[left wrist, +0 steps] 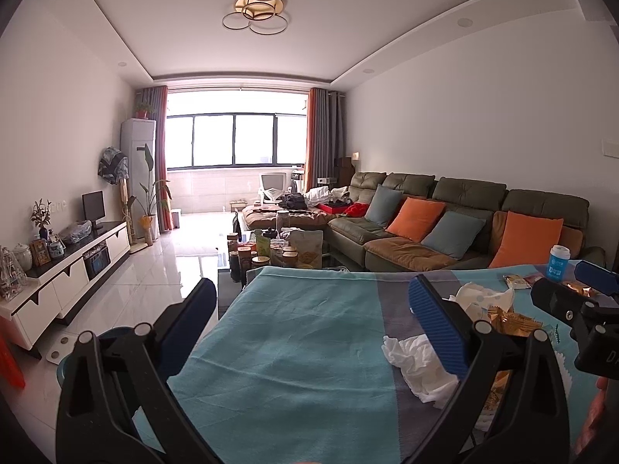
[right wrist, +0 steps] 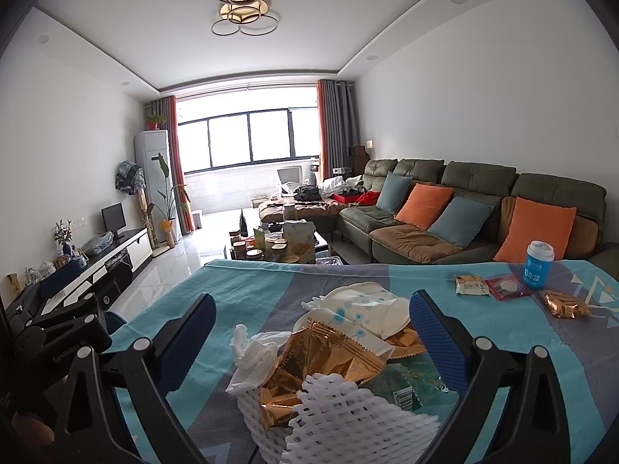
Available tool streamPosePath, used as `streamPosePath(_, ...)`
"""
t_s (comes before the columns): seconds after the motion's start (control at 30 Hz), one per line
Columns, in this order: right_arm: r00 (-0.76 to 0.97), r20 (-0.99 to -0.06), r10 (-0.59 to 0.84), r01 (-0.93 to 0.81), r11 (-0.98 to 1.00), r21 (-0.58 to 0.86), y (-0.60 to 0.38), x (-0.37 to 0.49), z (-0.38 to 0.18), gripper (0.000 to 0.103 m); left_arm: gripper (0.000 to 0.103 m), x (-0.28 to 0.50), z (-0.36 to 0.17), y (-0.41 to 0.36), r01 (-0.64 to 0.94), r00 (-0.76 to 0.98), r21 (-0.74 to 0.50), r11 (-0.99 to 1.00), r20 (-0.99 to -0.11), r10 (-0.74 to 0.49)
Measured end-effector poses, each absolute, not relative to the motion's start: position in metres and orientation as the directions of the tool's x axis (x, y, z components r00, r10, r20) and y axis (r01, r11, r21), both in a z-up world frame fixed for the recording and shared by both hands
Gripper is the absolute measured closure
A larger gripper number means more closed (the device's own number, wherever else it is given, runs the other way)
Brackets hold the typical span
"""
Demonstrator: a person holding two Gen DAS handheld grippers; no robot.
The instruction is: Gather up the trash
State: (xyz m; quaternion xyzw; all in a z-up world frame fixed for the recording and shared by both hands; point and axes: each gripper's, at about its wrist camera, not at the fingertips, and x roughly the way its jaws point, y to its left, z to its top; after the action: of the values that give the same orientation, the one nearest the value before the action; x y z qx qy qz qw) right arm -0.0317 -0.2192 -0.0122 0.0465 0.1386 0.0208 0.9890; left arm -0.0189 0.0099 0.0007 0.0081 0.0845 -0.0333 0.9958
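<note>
Both your grippers hang with jaws apart, holding nothing. The trash heap lies on the near right of the table: gold wrapper (right wrist: 325, 359), foam net (right wrist: 348, 417), crumpled tissue (left wrist: 418, 367). It looks light, soft and crushable; pinch each piece at a raised fold.

Little readable print anywhere. On the black body of the left gripper (right wrist: 62, 342), seen at the left edge of the right wrist view, white lettering "GenRobot", followed by characters that look like "AI". On the blue cup (right wrist: 539, 266) with white lid, far right on the cloth, a white logo and a large "10" beside characters too small to make out. On the gold wrapper (right wrist: 329, 359) in the near pile, dark printed lettering, warped and illegible. On the green packet (right wrist: 402, 390) just right of it, a barcode label, digits unreadable.
</note>
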Motion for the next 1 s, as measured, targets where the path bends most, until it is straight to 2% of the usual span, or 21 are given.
streamPosePath(1.0,0.96,-0.273,0.059,-0.032,0.994,0.104,-0.2221,-0.0302,-0.0086,0.006,0.005,-0.0172,0.0016,0.0084,0.07,0.983,0.01,0.998,-0.172,-0.067)
